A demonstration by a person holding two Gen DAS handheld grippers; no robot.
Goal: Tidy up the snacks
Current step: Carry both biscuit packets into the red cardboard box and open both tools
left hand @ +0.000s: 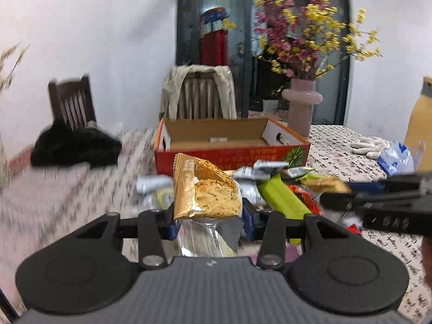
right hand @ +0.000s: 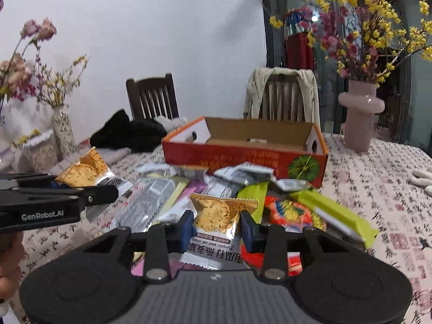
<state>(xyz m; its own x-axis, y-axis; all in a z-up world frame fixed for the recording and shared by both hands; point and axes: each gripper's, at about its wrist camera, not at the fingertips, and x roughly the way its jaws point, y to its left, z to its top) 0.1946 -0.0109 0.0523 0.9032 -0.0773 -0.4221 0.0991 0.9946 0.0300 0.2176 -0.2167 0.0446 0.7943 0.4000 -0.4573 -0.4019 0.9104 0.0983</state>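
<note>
Both grippers hold the same kind of snack. Clamped between the left gripper's [left hand: 208,217] blue pads, a gold oat crisp packet [left hand: 205,189] stands upright, long axis vertical, above the heap. Likewise the right gripper [right hand: 217,229] is closed on a second oat crisp packet [right hand: 218,221], its gold end away from the camera. Loose snacks [right hand: 216,186] lie piled on a calligraphy-print tablecloth [right hand: 378,178]. Behind them an open orange cardboard box [right hand: 243,159] holds one small, unclear item. Two wooden chairs [right hand: 152,95], a pink flower vase [right hand: 360,113] and a white wall stand beyond.
</note>
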